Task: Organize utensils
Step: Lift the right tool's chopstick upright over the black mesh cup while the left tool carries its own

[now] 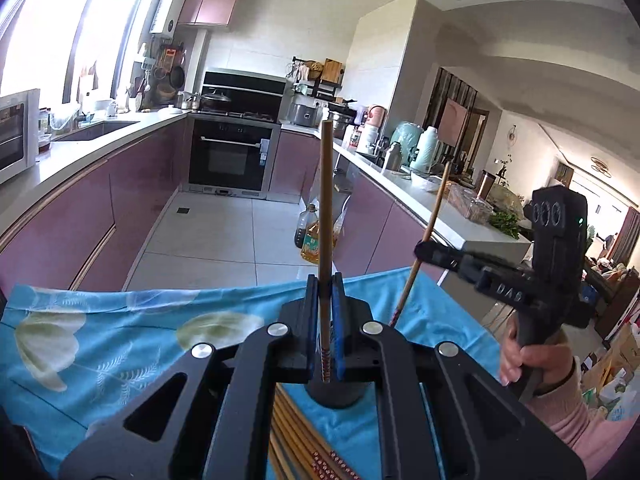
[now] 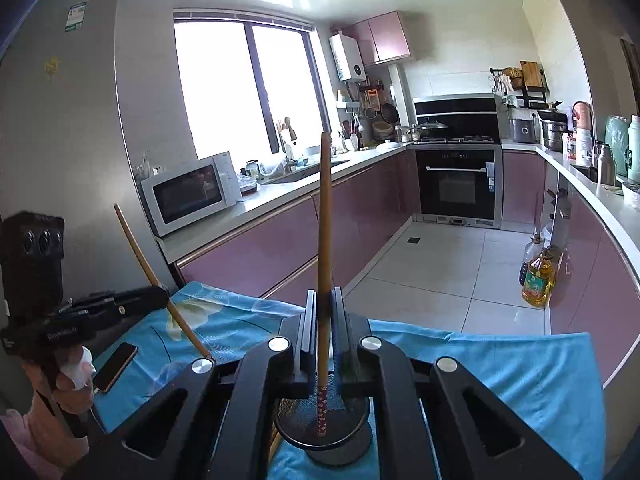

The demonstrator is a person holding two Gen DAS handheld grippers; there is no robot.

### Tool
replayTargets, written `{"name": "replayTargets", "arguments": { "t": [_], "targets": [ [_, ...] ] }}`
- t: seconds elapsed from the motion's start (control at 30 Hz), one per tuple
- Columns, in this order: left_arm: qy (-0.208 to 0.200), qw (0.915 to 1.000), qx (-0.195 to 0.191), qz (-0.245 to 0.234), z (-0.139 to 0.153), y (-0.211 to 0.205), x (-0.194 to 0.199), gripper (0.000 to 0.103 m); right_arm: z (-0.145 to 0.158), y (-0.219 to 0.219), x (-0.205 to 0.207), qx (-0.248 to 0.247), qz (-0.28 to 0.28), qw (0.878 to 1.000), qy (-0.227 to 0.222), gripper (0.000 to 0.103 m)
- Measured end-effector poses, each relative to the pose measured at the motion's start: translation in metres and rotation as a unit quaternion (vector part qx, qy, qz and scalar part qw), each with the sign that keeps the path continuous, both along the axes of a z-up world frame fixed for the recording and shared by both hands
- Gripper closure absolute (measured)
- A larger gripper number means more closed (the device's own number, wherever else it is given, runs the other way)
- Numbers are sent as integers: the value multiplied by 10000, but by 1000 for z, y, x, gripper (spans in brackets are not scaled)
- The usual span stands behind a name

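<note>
My left gripper is shut on a wooden chopstick held upright, its patterned red end pointing down toward a black mesh holder. My right gripper is shut on another chopstick, upright, its red patterned end inside the black mesh holder. Each gripper shows in the other's view: the right gripper with its chopstick, the left gripper with its chopstick. Several more chopsticks lie on the blue floral tablecloth.
A phone lies on the cloth at the left. A microwave stands on the counter beyond. Oil bottles stand on the tiled floor. An oven is at the far end of the kitchen.
</note>
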State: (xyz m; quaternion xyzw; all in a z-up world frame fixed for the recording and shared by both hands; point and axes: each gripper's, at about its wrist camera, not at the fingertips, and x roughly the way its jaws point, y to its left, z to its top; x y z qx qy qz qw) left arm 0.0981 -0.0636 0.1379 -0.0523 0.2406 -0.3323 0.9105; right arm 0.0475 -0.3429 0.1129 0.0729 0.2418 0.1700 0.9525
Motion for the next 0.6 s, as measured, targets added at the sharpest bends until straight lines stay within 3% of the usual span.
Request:
{"name": "replayTargets", "arguments": {
  "t": [0.13,0.23,0.4,0.6],
  "targets": [
    [-131,9998,-35,-164,19,-23,3,96,-15,0,10,-60,13,9996,258,97],
    [-61,9994,146,-321,20,-43,7,96,-26,3,15,-91,54,9990,445,97],
    [331,9961,606,-557,-8,-70,18,96,-40,8,23,-197,151,9969,742,97],
    [780,9914,896,-544,-42,-90,44,96,-49,14,33,-249,205,9941,1033,97]
  ]
}}
